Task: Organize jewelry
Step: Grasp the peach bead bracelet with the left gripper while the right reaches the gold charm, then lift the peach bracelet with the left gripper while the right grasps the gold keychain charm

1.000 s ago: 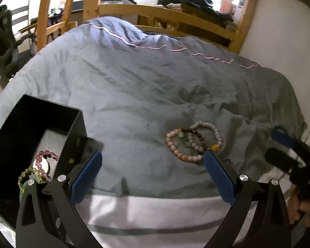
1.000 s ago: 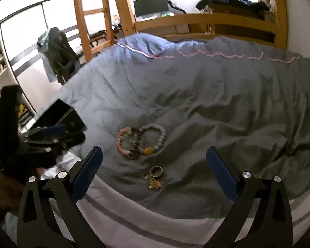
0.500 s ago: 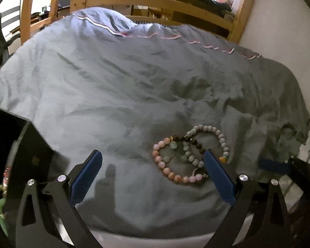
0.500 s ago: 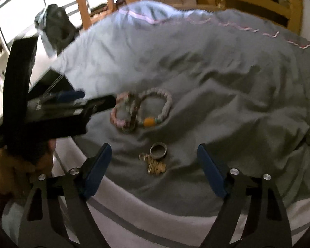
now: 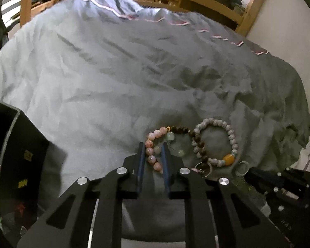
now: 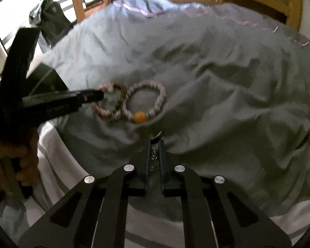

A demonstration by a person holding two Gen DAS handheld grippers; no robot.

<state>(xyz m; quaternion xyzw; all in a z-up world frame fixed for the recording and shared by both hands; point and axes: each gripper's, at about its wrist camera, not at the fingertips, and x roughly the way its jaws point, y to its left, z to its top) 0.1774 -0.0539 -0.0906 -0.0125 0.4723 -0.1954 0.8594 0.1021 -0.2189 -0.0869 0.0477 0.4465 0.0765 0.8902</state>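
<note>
Several bead bracelets lie tangled on the grey duvet. My left gripper point(image 5: 153, 147) is shut on the pink bead bracelet point(image 5: 150, 150), its blue pads on either side of the beads. A dark brown bracelet point(image 5: 198, 144) and a white bracelet with an orange bead point(image 5: 229, 140) lie just right of it. A silver ring point(image 5: 242, 167) lies by the right gripper's tip. My right gripper point(image 6: 154, 143) is shut on a gold chain point(image 6: 154, 155) next to that ring point(image 6: 158, 134). The bracelets point(image 6: 132, 103) show in the right wrist view too.
A black open box point(image 5: 14, 159) with bracelets inside stands at the left on the bed; it also shows in the right wrist view point(image 6: 45, 78). A wooden bed frame point(image 5: 217, 8) and a white wall point(image 5: 289, 31) bound the far side. White sheet point(image 6: 57, 148) borders the near edge.
Both grippers moved forward and down to the jewelry and closed: the left on the pink bracelet, the right on the gold chain. The black box slid to the left edge of view.
</note>
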